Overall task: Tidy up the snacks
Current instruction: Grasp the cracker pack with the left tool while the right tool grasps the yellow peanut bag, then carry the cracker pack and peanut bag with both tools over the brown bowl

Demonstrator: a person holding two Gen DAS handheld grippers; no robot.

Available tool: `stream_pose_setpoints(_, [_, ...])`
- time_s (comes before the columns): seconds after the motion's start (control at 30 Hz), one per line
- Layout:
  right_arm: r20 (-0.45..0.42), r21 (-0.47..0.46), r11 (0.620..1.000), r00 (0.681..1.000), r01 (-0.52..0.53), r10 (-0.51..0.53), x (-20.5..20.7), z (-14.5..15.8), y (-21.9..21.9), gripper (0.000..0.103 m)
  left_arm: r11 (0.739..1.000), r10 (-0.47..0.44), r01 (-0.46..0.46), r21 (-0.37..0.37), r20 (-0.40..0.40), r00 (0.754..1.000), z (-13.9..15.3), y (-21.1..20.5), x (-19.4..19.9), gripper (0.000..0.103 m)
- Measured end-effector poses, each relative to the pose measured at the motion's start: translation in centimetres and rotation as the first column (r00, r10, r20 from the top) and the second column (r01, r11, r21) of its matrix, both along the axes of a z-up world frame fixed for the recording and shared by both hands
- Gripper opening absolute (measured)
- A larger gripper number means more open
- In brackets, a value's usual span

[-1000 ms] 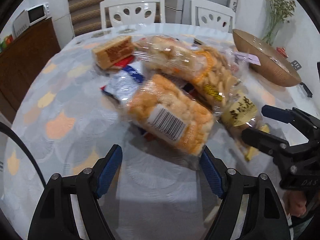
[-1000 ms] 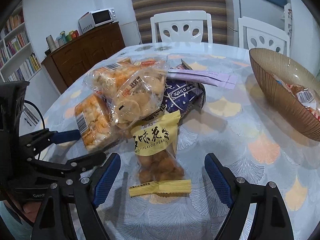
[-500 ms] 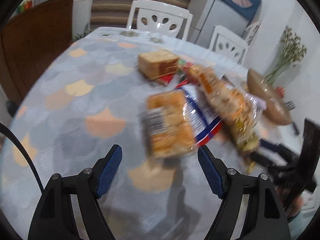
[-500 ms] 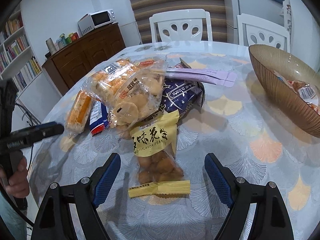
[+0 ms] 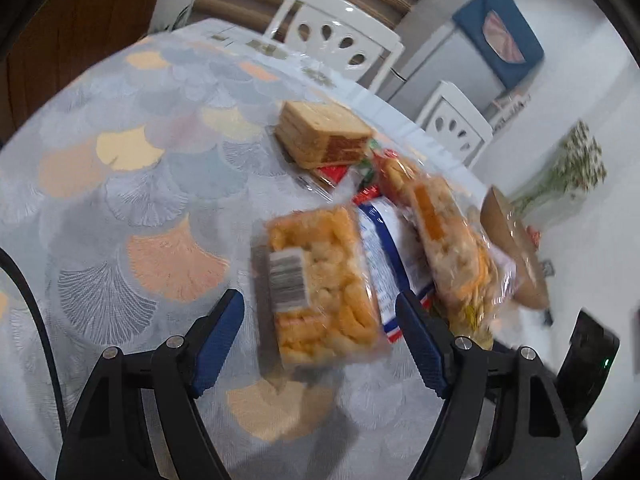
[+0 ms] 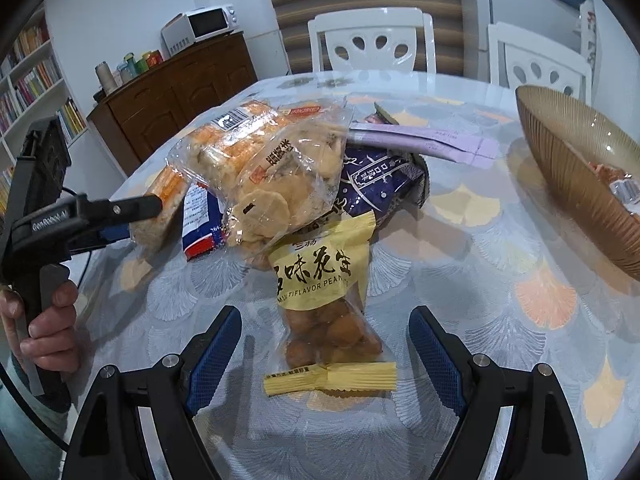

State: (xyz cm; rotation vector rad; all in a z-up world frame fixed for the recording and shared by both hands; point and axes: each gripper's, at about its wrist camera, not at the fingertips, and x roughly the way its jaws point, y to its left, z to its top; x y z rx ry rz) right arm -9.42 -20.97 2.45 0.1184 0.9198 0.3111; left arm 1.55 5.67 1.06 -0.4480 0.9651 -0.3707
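Shift: left gripper (image 5: pixel 318 342) swung round beside pile, now framing orange puffed-snack pack (image 5: pixel 320 284).
Jaws: both wide, empty; right gripper (image 6: pixel 324 354) straddling peanut bag (image 6: pixel 326 304) on table (image 6: pixel 460 300).
Risk: slick film slipping; neighbours dragged.

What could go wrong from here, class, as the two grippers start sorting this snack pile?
1. The orange puffed-snack pack overlaps the blue-and-white packet; the open left gripper may drag both.
2. The peanut bag lies partly under the clear cracker bag; if the open right gripper pulls it, the pile could topple.
3. The crinkly packs may slip from the fingers, and squeezing hard could crush the crackers.
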Motion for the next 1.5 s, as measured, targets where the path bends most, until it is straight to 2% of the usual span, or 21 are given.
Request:
stream_pose_setpoints(0.07, [-0.016, 0.069, 0.998, 1.000, 0.007, -0.006, 0.4, 0.1, -0.2, 0.084, 1.000, 0.005, -0.005, -0.008, -0.004, 1.000, -0.1, -0.2, 0.6, 0.075])
stream_pose_setpoints(0.13, [-0.022, 0.047, 0.999, 1.000, 0.023, -0.022, 0.7, -0.1, 0.2, 0.083, 1.000, 0.014, -0.014, 0.012, 0.004, 1.000, -0.1, -0.7, 0.8, 0.074])
stream_pose_setpoints(0.17, [-0.023, 0.017, 1.000, 1.000, 0.016, -0.016, 0.7, -0.3, 0.8, 0.081, 0.999, 0.014, -0.014, 0.031, 0.006, 1.000, -0.1, -1.1, 1.0, 0.067])
stream_pose_setpoints(0.2, [-0.023, -0.009, 1.000, 1.000, 0.017, -0.017, 0.6, -0.4, 1.3, 0.072, 0.998, 0.016, -0.016, 0.059, 0.008, 1.000, -0.1, -1.5, 1.1, 0.055])
stream_pose_setpoints(0.27, [-0.015, -0.055, 0.998, 1.000, 0.027, -0.027, 0.4, -0.3, 1.8, 0.064, 0.995, 0.010, -0.012, 0.103, 0.021, 1.000, 0.0, -2.2, 1.0, 0.046])
stream_pose_setpoints(0.33, [-0.006, -0.073, 0.997, 1.000, 0.029, -0.029, 0.1, -0.3, 2.1, 0.046, 0.992, 0.026, -0.030, 0.121, 0.035, 0.999, 0.1, -2.4, 0.6, 0.044])
stream_pose_setpoints(0.47, [-0.002, -0.087, 0.995, 0.999, 0.047, -0.047, -0.3, -0.2, 1.6, 0.045, 0.992, 0.041, -0.048, 0.117, 0.057, 0.998, 0.2, -2.2, -0.3, 0.044])
stream_pose_setpoints(0.7, [-0.011, -0.119, 0.981, 0.987, 0.156, -0.158, -2.1, 0.2, -1.8, 0.044, 0.990, 0.067, -0.079, 0.116, 0.102, 0.992, 0.2, -1.6, -1.1, 0.044])
stream_pose_setpoints(0.8, [-0.013, -0.091, 0.972, 0.976, 0.217, -0.219, -3.1, 0.3, -4.5, 0.044, 0.987, 0.056, -0.074, 0.141, 0.127, 0.990, 0.5, -2.1, -1.5, 0.044])
stream_pose_setpoints(0.97, [-0.048, -0.023, 0.965, 0.964, 0.261, -0.262, -3.5, -0.3, -7.3, 0.044, 0.984, 0.048, -0.070, 0.162, 0.136, 0.990, 0.6, -2.4, -1.6, 0.044])
stream_pose_setpoints(1.07, [-0.054, -0.009, 0.963, 0.961, 0.269, -0.270, -3.6, -0.3, -7.5, 0.047, 0.984, 0.056, -0.077, 0.158, 0.135, 0.989, 0.5, -2.3, -1.6, 0.044])
stream_pose_setpoints(1.1, [-0.053, -0.005, 0.964, 0.962, 0.266, -0.266, -3.6, -0.3, -7.3, 0.052, 0.984, 0.058, -0.079, 0.160, 0.134, 0.989, 0.5, -2.3, -1.6, 0.044])
stream_pose_setpoints(1.2, [-0.032, -0.058, 0.964, 0.965, 0.259, -0.261, -3.5, -0.3, -6.4, 0.053, 0.981, 0.059, -0.082, 0.177, 0.135, 0.989, 0.7, -2.4, -1.7, 0.044])
stream_pose_setpoints(1.33, [-0.005, -0.110, 0.961, 0.967, 0.253, -0.255, -4.1, -0.2, -5.7, 0.044, 0.974, 0.050, -0.082, 0.213, 0.151, 0.987, 2.0, -3.0, -2.0, 0.044])
stream_pose_setpoints(1.5, [0.019, -0.102, 0.961, 0.967, 0.257, -0.256, -5.1, 0.7, -6.2, 0.044, 0.970, 0.009, -0.061, 0.237, 0.211, 0.977, 5.6, -4.6, -2.5, 0.044])
